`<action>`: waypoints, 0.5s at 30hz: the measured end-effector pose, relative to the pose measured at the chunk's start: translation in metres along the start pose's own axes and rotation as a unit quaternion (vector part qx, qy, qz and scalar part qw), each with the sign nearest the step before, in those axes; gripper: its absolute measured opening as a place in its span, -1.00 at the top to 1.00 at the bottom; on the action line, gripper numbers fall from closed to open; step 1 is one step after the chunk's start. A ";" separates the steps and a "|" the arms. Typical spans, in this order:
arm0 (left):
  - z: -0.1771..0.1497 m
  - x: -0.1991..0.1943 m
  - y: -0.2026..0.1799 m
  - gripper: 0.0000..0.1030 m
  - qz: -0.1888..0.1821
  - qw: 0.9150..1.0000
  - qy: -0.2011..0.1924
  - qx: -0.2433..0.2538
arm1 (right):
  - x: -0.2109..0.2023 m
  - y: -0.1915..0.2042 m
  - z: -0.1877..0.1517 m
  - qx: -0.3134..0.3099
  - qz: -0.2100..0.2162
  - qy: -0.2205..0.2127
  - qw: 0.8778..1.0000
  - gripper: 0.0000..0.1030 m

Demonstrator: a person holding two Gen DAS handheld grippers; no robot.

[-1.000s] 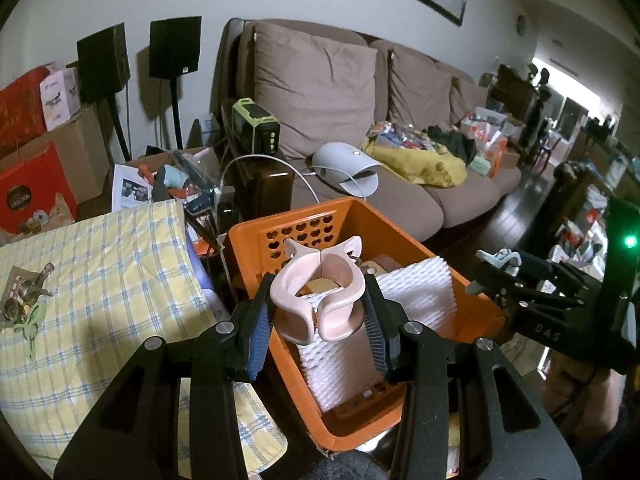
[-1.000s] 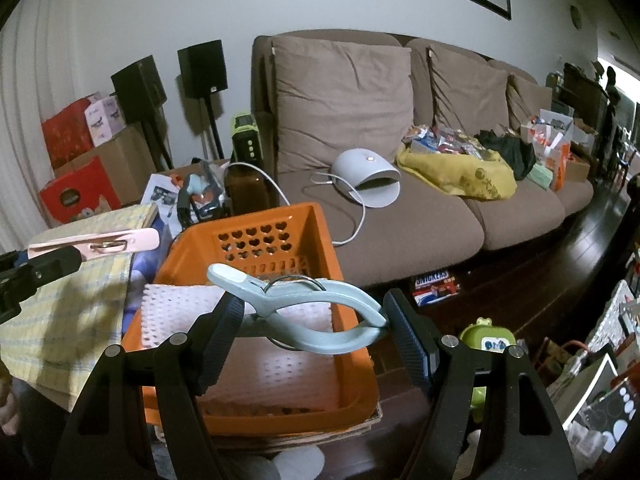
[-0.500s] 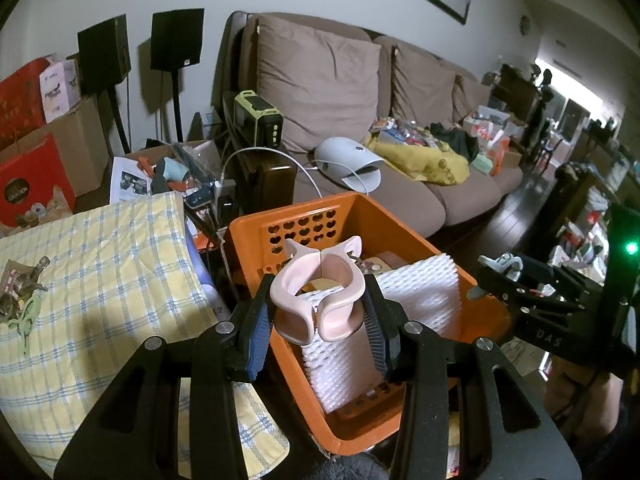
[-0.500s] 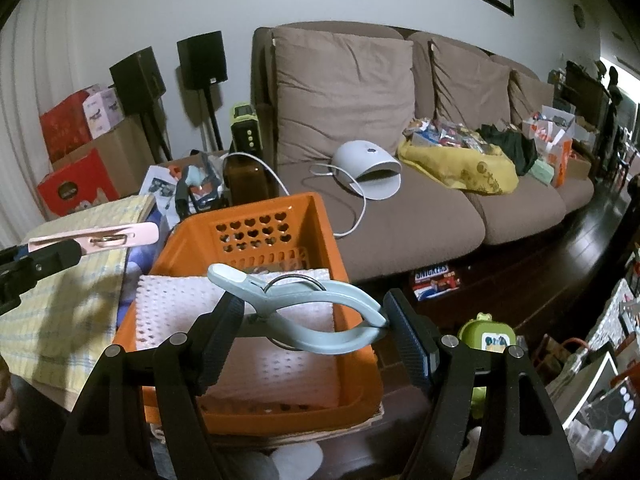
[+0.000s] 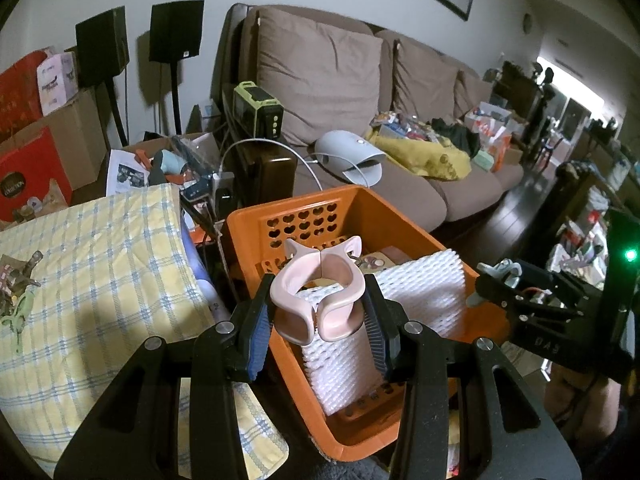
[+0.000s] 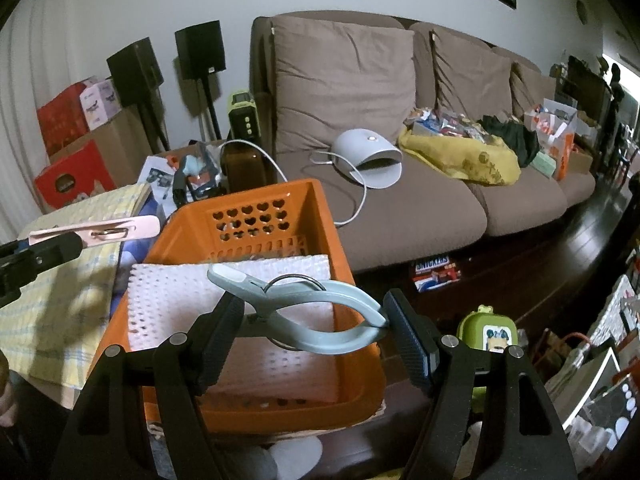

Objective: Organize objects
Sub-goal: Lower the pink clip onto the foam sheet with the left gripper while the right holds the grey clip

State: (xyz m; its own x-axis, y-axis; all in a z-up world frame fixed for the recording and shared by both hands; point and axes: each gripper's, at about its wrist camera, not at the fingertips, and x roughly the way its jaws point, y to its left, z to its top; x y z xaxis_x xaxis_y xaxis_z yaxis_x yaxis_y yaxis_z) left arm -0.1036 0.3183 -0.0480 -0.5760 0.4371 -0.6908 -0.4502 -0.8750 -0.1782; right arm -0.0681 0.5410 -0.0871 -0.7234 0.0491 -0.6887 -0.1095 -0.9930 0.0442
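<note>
My left gripper [image 5: 316, 324] is shut on a pink plastic clip [image 5: 318, 290], held over the near rim of the orange basket [image 5: 256, 216]. In the right wrist view, my right gripper [image 6: 316, 328] is shut on a pale blue-grey spring clip [image 6: 308, 308] lying crosswise between the pads, above the same orange basket [image 6: 320, 204]. A white foam mesh sheet [image 5: 424, 292] lies inside the basket. The pink clip [image 6: 116, 228] also shows at the left edge of the right wrist view. The right gripper with the blue clip [image 5: 500, 272] shows at the right of the left wrist view.
A yellow checked cloth [image 5: 92, 260] covers a surface left of the basket. Behind stands a brown sofa [image 6: 400, 168] with a white dome device [image 6: 368, 152] and yellow fabric. Speakers, red boxes and clutter fill the back left. A green toy [image 6: 488, 332] sits on the dark floor.
Both views have shifted a little; the sofa and basket sit slightly lower in frame. Both clips stay gripped as before.
</note>
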 end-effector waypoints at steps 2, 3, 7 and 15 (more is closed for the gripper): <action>0.000 0.001 0.000 0.25 0.000 1.000 0.000 0.000 | 0.003 0.000 -0.001 0.000 0.000 0.004 1.000 -0.43; 0.000 0.001 0.000 0.25 -0.001 1.000 0.000 0.000 | 0.004 0.000 -0.002 -0.001 0.000 0.007 1.000 -0.43; 0.000 0.003 0.000 0.25 0.000 1.000 0.002 0.000 | 0.006 0.001 -0.003 -0.002 0.001 0.008 1.000 -0.43; 0.001 0.005 0.002 0.25 0.006 1.000 0.001 0.000 | 0.007 0.000 -0.005 -0.002 0.002 0.011 1.000 -0.43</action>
State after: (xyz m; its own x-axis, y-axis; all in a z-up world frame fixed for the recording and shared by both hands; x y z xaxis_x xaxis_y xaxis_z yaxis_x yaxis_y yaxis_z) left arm -0.1082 0.3191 -0.0506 -0.5794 0.4265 -0.6945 -0.4435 -0.8799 -0.1704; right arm -0.0701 0.5407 -0.0952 -0.7089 0.0419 -0.7040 -0.1038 -0.9936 0.0454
